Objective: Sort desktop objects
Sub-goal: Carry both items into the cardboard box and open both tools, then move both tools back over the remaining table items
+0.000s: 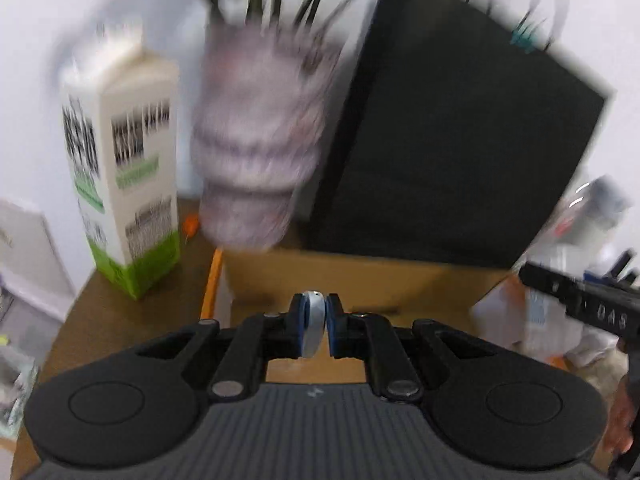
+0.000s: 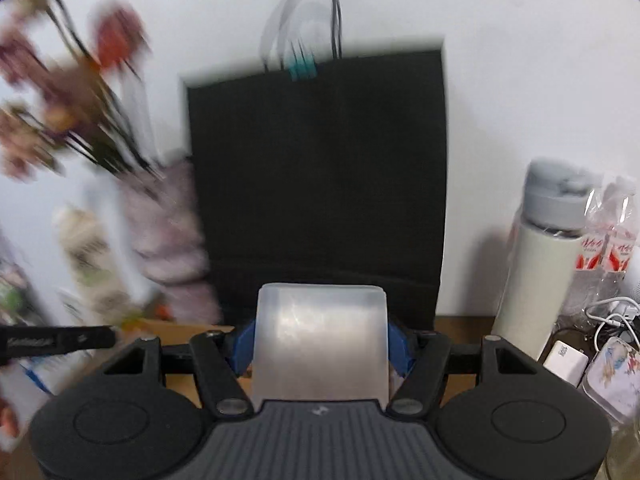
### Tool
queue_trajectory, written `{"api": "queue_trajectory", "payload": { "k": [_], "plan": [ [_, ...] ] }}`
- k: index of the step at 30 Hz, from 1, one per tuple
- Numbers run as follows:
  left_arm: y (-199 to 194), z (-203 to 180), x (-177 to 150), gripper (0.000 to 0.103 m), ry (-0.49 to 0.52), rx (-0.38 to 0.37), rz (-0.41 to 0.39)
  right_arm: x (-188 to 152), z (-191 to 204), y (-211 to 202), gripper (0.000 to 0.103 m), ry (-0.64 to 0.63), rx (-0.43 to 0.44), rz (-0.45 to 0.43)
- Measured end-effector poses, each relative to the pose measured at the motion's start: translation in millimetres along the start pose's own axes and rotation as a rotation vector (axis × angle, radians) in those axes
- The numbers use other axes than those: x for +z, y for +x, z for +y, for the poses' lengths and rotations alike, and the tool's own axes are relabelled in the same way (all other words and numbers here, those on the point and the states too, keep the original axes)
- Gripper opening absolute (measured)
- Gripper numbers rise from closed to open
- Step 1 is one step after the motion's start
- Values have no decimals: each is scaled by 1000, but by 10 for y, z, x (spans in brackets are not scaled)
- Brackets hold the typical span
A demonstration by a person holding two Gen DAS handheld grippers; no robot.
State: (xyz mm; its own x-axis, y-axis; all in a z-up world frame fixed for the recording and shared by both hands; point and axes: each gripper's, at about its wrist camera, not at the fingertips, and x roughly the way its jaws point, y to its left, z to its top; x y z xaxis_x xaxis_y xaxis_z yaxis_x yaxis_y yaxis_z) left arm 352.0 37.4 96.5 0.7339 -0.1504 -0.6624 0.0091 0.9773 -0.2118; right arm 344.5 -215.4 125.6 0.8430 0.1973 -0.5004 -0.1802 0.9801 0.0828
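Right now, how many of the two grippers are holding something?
2. The left gripper is clamped on a thin white ring-like piece; the right gripper grips a translucent plastic box between its blue pads.

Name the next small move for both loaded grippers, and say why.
Probably carry both loads over the cardboard box before releasing. The left gripper pinches a thin white ring-like item, the right gripper clamps a translucent plastic box, and both views are motion-blurred.
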Motion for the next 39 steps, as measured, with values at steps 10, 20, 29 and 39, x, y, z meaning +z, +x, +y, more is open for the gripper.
{"api": "queue_trajectory", "payload": {
  "k": [10,20,29,39],
  "plan": [
    [336,49,-87,58,51,29,105,-296,111,1113,71,-77,-149,350],
    [-593,-15,-193,85,101,208,-15,-52,93,244,89,-41,-102,246],
    [-1742,110,-1486,103,34,123,-135,-835,160,-1175,95,54,35,112],
    [-2208,97,-2852,103,12,127,-55,-2313,503,-2059,95,70,57,160]
  ]
}}
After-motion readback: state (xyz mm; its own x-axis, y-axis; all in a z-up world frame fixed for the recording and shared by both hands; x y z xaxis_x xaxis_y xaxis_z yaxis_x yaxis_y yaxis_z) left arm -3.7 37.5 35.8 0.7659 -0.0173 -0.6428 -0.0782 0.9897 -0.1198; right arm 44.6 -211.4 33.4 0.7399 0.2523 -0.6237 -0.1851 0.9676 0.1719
